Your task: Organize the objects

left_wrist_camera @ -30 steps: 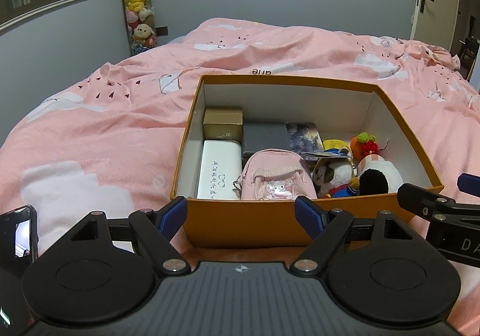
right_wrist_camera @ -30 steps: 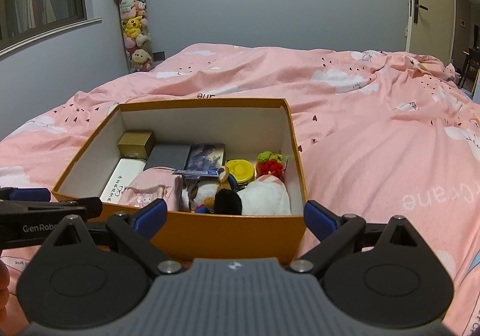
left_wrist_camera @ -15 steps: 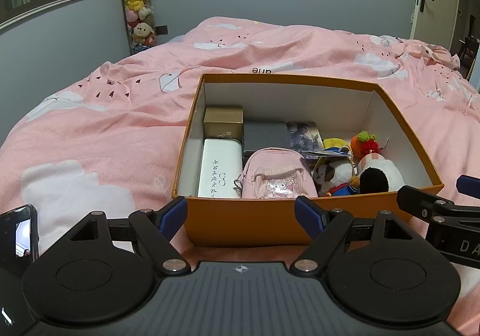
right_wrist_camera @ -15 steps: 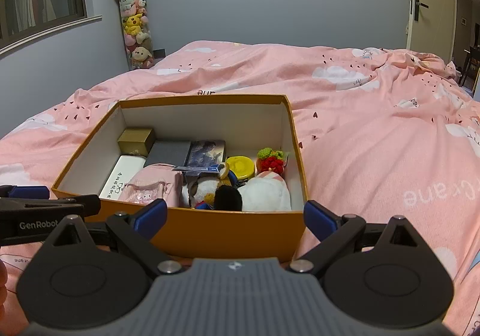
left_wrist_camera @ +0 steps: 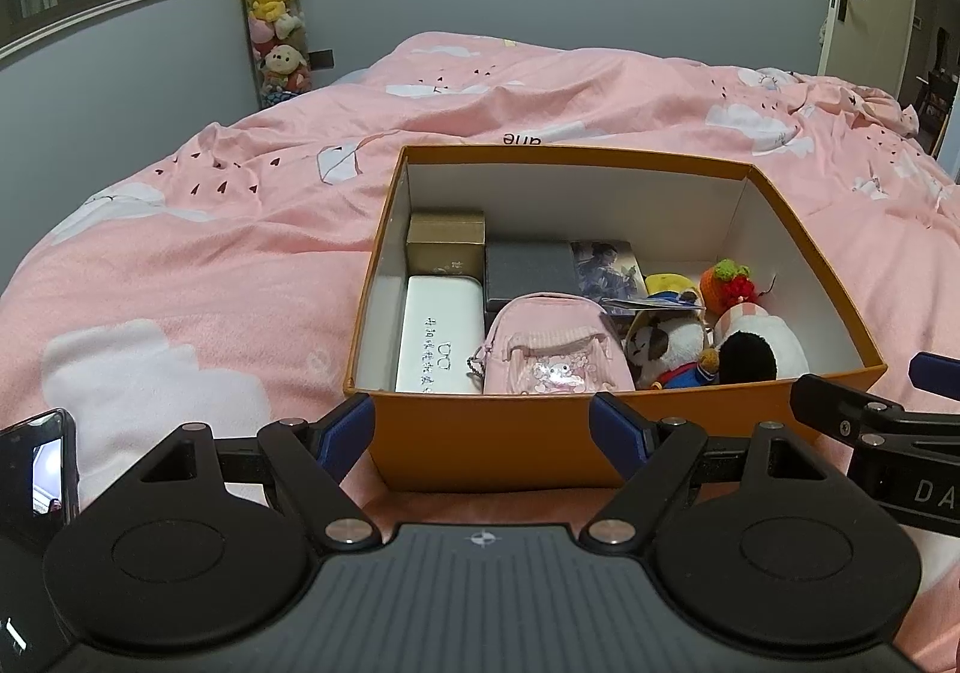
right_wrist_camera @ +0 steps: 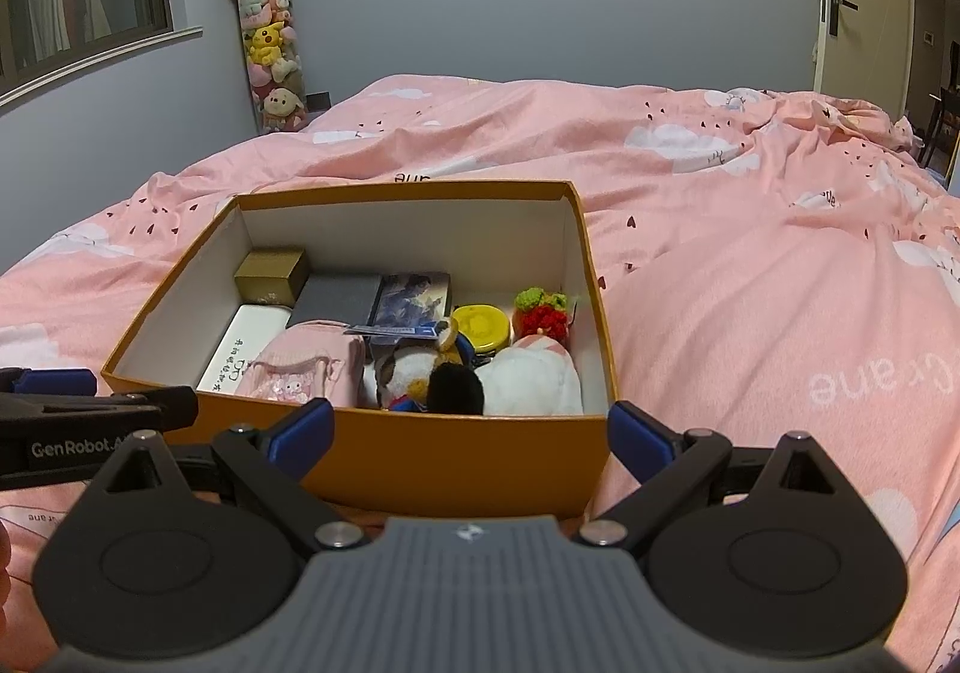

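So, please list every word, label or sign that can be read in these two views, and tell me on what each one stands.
"GenRobot.A", cut off: on the left gripper, seen in the right wrist view.
"DA", cut off: on the right gripper, seen in the left wrist view.
"ane", upside down: on the pink bedspread, printed in several places.
Dark characters and a glasses drawing on the white case: too small to read.
Tag on the plush toys: blurred.

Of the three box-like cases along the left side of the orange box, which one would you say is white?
The long white case with printed characters, lying nearest the front wall; the gold box and the dark grey case sit farther back.
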`<action>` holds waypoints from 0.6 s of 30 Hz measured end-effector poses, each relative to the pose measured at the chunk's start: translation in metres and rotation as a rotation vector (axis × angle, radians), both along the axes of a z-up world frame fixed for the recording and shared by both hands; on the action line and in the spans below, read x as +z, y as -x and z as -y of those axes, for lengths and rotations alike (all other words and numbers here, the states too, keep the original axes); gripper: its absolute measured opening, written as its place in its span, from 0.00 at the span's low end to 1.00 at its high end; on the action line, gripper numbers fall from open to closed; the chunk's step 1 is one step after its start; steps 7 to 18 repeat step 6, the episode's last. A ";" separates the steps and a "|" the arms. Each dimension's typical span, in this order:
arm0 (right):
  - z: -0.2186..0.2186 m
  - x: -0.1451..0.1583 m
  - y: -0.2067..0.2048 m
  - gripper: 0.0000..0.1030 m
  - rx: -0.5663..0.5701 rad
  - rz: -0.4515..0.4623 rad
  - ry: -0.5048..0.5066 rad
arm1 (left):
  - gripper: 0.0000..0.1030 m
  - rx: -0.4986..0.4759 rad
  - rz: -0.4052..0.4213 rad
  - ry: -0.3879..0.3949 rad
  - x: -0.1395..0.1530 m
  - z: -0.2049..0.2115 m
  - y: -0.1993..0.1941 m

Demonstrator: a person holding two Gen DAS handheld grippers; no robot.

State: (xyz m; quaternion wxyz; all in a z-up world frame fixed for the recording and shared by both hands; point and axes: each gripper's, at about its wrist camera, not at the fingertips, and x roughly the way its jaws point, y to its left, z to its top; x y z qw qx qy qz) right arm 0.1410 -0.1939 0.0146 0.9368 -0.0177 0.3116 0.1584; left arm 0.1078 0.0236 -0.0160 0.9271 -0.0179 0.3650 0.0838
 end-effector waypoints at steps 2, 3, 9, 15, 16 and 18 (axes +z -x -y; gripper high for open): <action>0.000 0.000 0.000 0.95 0.001 -0.001 0.000 | 0.92 -0.001 -0.001 0.000 0.000 0.000 0.000; 0.000 0.000 0.000 0.95 0.001 -0.001 0.000 | 0.92 -0.001 -0.001 0.001 0.000 0.000 0.000; 0.001 0.000 0.000 0.95 0.001 -0.002 0.000 | 0.92 -0.002 -0.002 0.001 -0.001 -0.001 0.001; 0.001 0.000 0.000 0.95 0.001 -0.002 0.000 | 0.92 -0.002 -0.002 0.001 -0.001 -0.001 0.001; 0.001 0.000 0.000 0.95 0.001 -0.002 0.000 | 0.92 -0.002 -0.002 0.001 -0.001 -0.001 0.001; 0.001 0.000 0.000 0.95 0.001 -0.002 0.000 | 0.92 -0.002 -0.002 0.001 -0.001 -0.001 0.001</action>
